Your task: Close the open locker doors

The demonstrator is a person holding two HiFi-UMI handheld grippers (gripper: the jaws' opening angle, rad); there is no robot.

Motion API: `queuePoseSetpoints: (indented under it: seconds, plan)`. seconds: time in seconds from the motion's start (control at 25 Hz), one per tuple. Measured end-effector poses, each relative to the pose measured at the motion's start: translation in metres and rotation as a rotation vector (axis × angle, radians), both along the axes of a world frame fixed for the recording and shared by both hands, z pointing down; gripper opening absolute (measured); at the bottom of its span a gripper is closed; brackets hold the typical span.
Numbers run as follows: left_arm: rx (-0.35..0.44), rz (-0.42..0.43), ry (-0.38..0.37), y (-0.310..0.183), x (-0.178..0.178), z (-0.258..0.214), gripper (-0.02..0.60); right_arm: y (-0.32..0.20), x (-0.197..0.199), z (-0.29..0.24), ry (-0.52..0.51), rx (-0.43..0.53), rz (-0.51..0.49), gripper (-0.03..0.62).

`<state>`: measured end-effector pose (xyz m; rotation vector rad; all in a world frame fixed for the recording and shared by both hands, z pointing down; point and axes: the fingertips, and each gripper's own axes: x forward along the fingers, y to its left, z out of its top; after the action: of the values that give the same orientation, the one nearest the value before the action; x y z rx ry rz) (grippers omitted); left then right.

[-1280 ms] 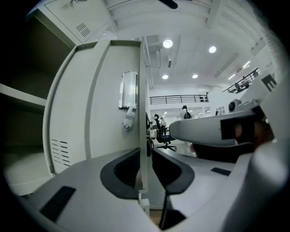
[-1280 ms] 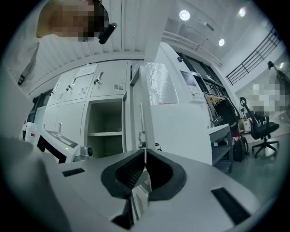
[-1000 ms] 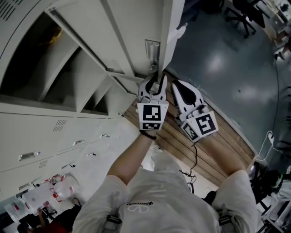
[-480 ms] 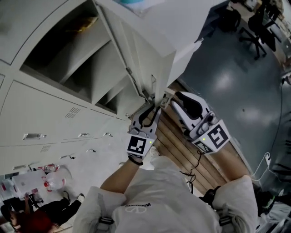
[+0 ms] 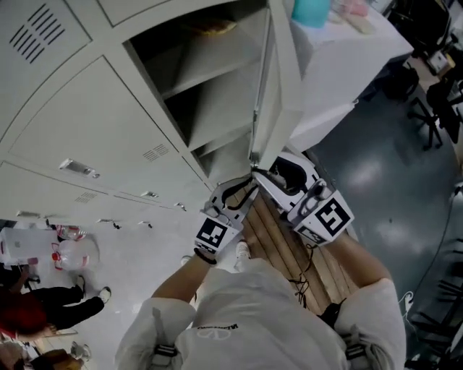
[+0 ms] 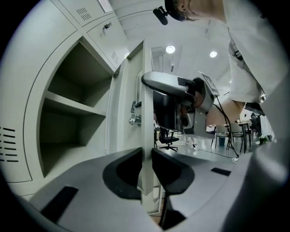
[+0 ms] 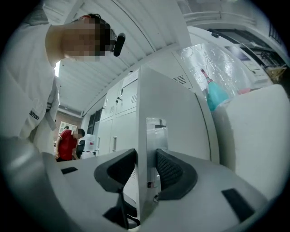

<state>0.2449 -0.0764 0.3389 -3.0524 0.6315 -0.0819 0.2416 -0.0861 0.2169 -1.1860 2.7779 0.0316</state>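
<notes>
The grey locker door [image 5: 282,87] stands open, edge-on to me, in front of its empty compartment [image 5: 210,79] with one shelf. My left gripper [image 5: 249,186] is shut on the door's lower free edge. Its jaws have just been opening slightly, and in the left gripper view the pads of that gripper [image 6: 146,156] still touch both faces of the door [image 6: 146,113]. My right gripper [image 5: 262,176] straddles the same edge from the outer side. Its jaws [image 7: 146,165] have just been opening and stand wide, the door [image 7: 174,113] and its handle plate [image 7: 156,131] between them.
Closed locker doors [image 5: 72,130] fill the wall to the left. A white table [image 5: 347,50] with a teal bottle [image 5: 311,11] stands behind the door. A wooden platform [image 5: 289,246] lies underfoot. People [image 5: 36,311] are at lower left and office chairs [image 5: 441,94] at right.
The door has swung toward the lockers with the left gripper on its edge. The right gripper, shut beside the door before, has come up to the edge and opened around it.
</notes>
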Motion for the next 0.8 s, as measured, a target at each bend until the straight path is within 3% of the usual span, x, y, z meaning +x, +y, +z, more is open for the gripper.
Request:
queuePoseSetpoints:
  seconds: [0.32,0.56,0.8]
  plan:
    - [0.01,-0.108,0.0,-0.034,-0.066,0.0,0.071,-0.03,-0.056,-0.003,0.002,0.02,-0.079,0.128]
    - [0.044,-0.291,0.005,-0.066,-0.116,-0.009,0.02,-0.061,-0.092,0.0,0.019,0.034,-0.092,0.117]
    - [0.107,-0.348,-0.043,-0.078,-0.117,-0.014,0.005,-0.088,-0.112,-0.001,0.029,0.059,-0.07,0.114]
